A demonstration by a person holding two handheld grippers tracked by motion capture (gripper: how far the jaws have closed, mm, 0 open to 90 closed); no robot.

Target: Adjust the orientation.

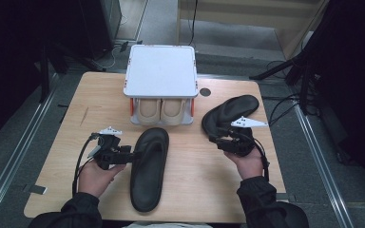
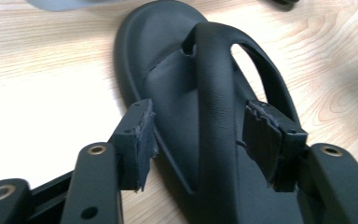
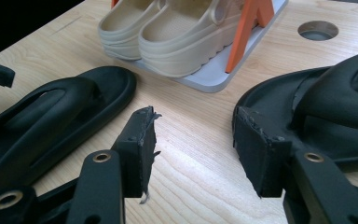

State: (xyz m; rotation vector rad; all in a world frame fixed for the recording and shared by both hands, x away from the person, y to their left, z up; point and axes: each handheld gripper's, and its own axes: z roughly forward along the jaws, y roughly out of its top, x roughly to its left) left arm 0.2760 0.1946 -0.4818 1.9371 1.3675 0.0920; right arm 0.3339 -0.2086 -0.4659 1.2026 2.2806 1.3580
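**Two black sandals on the table, both grippers open**

Nearest, the person's sleeves are cut off by the bottom edge. The left gripper (image 1: 134, 155) sits at the left side of the near black sandal (image 1: 148, 168). Its jaws stand apart on either side of the sandal's strap (image 2: 216, 102), not squeezing it. The sandal's heel end is hidden under the gripper in the left gripper view. The sandal is long, dark and smooth, lying flat in the middle of the wooden table (image 1: 195, 190).

At the right, the right gripper (image 1: 218, 141) is open too, at the near end of the second black sandal (image 1: 228, 114). I cannot tell if it touches.

Farther back stands a white rack (image 1: 160, 71) with two tan clogs (image 1: 161, 110) underneath, mostly hidden by its top.
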